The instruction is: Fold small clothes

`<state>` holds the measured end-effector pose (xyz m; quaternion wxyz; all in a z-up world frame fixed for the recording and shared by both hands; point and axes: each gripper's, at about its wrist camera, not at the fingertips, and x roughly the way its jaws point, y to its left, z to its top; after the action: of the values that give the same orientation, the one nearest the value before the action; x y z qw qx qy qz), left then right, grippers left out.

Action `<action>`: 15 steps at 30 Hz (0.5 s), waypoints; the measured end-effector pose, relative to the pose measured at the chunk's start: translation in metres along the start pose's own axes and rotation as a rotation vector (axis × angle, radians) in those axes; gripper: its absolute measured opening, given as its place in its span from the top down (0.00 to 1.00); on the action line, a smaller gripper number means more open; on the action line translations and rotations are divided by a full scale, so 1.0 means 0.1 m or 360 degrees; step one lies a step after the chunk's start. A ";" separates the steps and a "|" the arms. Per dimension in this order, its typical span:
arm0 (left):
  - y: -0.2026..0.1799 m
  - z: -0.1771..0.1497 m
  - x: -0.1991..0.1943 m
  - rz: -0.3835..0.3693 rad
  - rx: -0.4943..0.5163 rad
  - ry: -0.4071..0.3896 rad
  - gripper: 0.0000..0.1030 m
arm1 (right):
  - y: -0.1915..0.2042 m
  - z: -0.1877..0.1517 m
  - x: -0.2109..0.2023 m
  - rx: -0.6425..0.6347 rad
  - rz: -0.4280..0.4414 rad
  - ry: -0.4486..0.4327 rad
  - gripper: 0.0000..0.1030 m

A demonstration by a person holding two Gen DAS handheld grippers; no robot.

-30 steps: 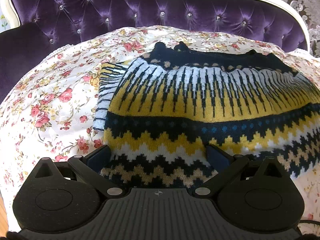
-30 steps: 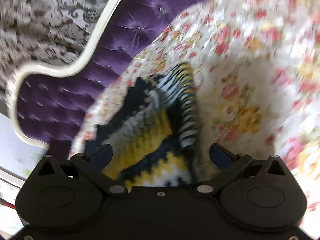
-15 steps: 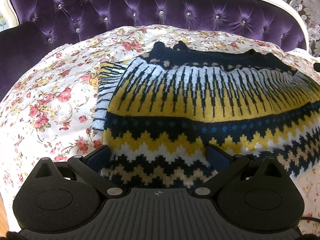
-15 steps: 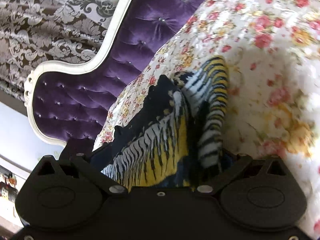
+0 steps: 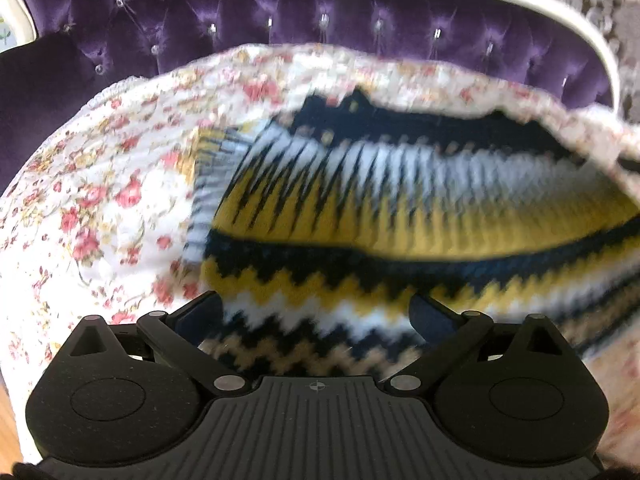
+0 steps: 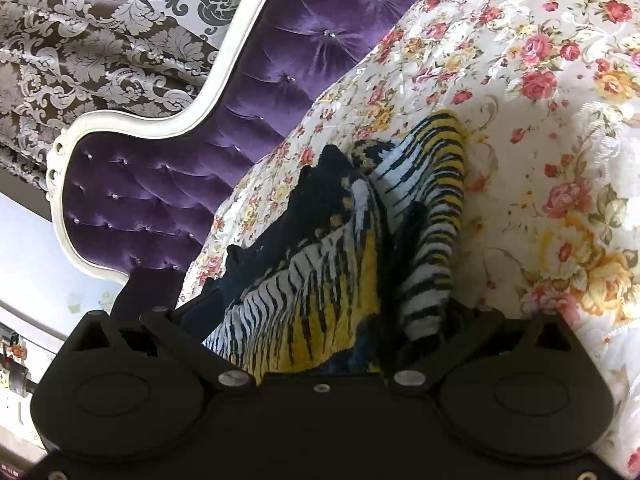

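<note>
One sweater (image 5: 400, 216) is lying on the floral bedspread (image 5: 100, 200) in front of the purple tufted headboard (image 5: 280, 12), and I am counting no other garment in either view. I am judging the fold as only just beginning: in the left view the knit is spreading wide across the bed, with one sleeve (image 5: 208, 184) already lying tucked along its left side, while the body is not yet doubled over. That leaves the main fold across the body, and probably a final one to make it compact.

I am holding the left hand-held gripper (image 5: 316, 316) with its jaws spread wide over the near hem, the zigzag bands sitting between the two blue fingers (image 5: 200, 312); nothing is pinched there as far as I can see, though this view is blurred. The right hand-held gripper (image 6: 332, 332) is sitting at the far side of the sweater (image 6: 320, 272), with striped knit bunching up between its jaws. Its fingertips are hidden under the cloth, so I cannot tell whether it is clamping the fabric or only pushed into it.

Counting the rest: two hand-held grippers, one bedspread, one headboard with a white frame, and patterned wallpaper (image 6: 80, 32) behind it. I am seeing no folded pile anywhere
</note>
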<state>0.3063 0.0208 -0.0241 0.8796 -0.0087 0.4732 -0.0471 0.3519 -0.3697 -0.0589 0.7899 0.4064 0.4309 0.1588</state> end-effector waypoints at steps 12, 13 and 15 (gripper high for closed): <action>-0.70 0.66 0.16 -0.0013 0.0112 -0.0126 0.02 | 0.00 -0.01 -0.01 0.0022 -0.0006 0.0030 0.00; -0.74 0.67 0.23 0.0003 0.0115 -0.0111 0.02 | 0.00 0.00 -0.01 0.0024 -0.0002 0.0034 0.00; -0.77 0.69 0.38 0.0033 0.0119 -0.0069 0.02 | -0.01 0.00 -0.01 0.0037 0.0006 0.0040 0.00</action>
<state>0.3791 -0.0615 -0.0127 0.8899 0.0281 0.4519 -0.0555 0.3514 -0.3714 -0.0589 0.7794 0.4143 0.4419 0.1603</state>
